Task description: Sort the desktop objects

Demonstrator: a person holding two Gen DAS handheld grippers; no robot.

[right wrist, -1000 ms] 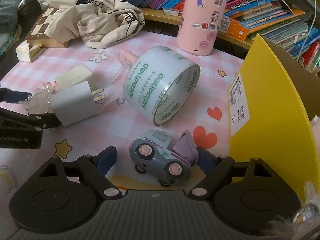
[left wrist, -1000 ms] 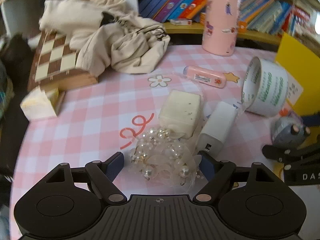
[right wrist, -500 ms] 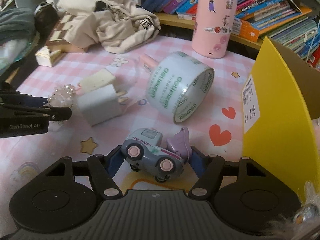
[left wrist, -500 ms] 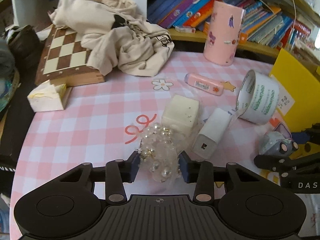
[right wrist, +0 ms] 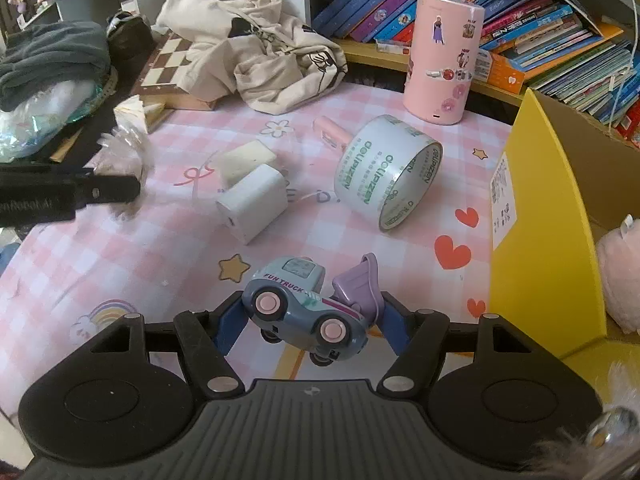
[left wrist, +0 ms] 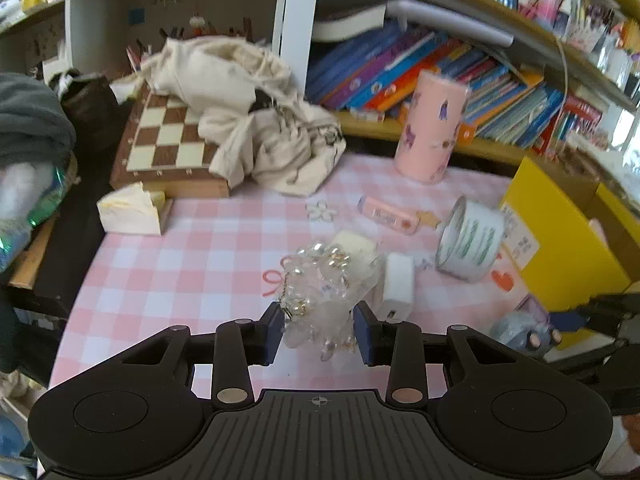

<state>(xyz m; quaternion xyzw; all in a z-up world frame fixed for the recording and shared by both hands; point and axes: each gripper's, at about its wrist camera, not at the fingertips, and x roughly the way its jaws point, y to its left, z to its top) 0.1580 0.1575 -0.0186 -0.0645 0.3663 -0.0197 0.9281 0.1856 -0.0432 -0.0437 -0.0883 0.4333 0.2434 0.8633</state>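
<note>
Plush toy sits inside the yellow box. Beside that box, right gripper pinches a toy truck; left gripper is closing on a bead ornament, farther off.

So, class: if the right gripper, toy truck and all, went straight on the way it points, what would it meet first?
Probably the roll of tape. It lies ahead of the right gripper and its toy truck, with only bare tablecloth between, though depth is hard to judge.
</note>
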